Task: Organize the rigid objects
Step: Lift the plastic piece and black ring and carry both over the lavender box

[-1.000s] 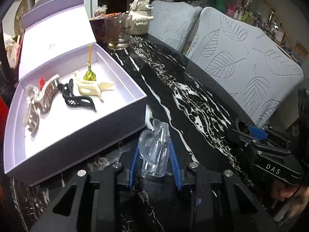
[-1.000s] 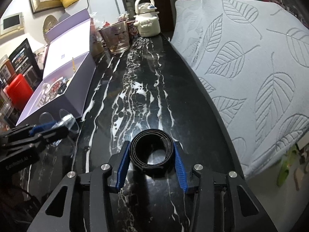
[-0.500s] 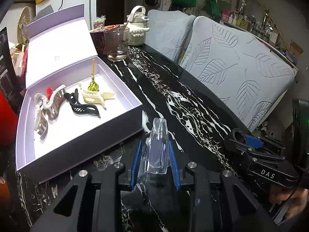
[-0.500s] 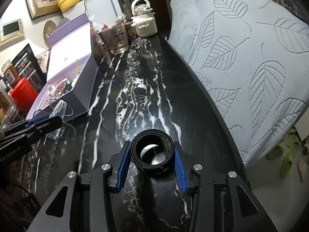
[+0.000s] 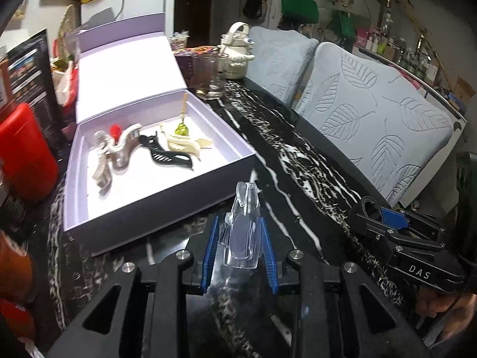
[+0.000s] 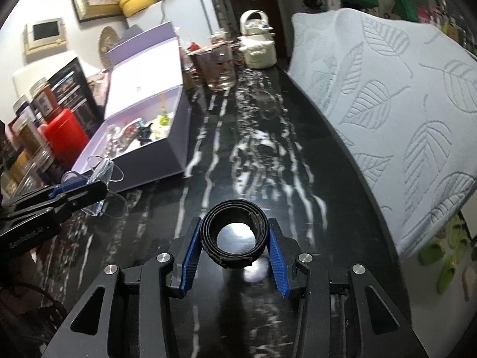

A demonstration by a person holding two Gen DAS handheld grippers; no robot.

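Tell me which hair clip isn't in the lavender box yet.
The clear hair clip, clamped in the left gripper above the table; the silver, black and cream clips already lie inside the box.

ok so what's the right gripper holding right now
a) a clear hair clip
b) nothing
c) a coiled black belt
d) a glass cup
c: the right gripper is closed on the coiled black belt, pinched between its blue pads, while the clear hair clip sits in the left gripper.

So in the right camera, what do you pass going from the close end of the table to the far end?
Rolled black belt in the right hand-held gripper → purple box → glass cup → white kettle.
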